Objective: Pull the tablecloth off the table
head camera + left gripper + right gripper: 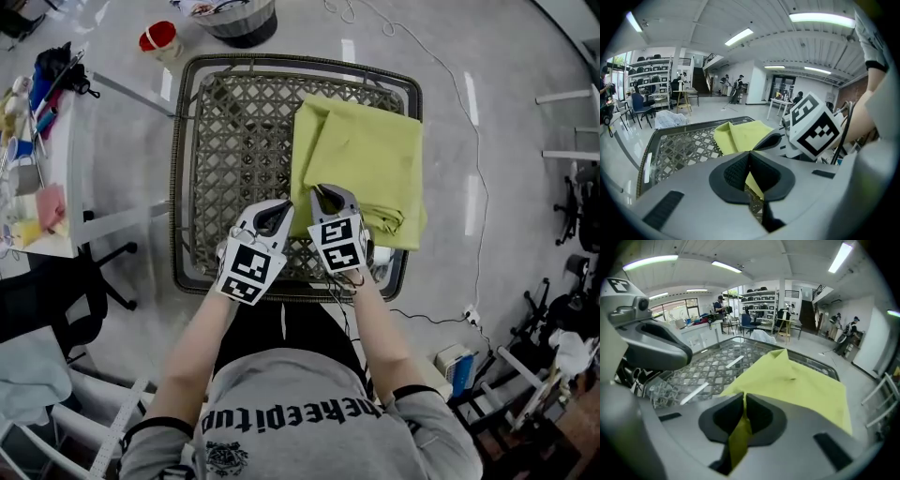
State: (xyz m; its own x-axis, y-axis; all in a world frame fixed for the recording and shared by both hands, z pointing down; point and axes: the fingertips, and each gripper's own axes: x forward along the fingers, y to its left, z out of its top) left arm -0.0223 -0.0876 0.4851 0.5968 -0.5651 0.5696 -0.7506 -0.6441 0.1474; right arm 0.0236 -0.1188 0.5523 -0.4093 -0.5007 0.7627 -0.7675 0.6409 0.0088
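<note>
Right gripper point(319, 190), tilted steeply down, clamps the tablecloth point(367, 155), with left gripper point(284, 206) alongside pinching its edge.

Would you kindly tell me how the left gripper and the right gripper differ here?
The right gripper has its fingers shut on a fold of the yellow-green tablecloth; the left gripper has its fingers shut with no cloth clearly pinched. The right gripper is over the tablecloth; the left gripper is over the bare lattice table beside it. Both angle downward side by side.
</note>
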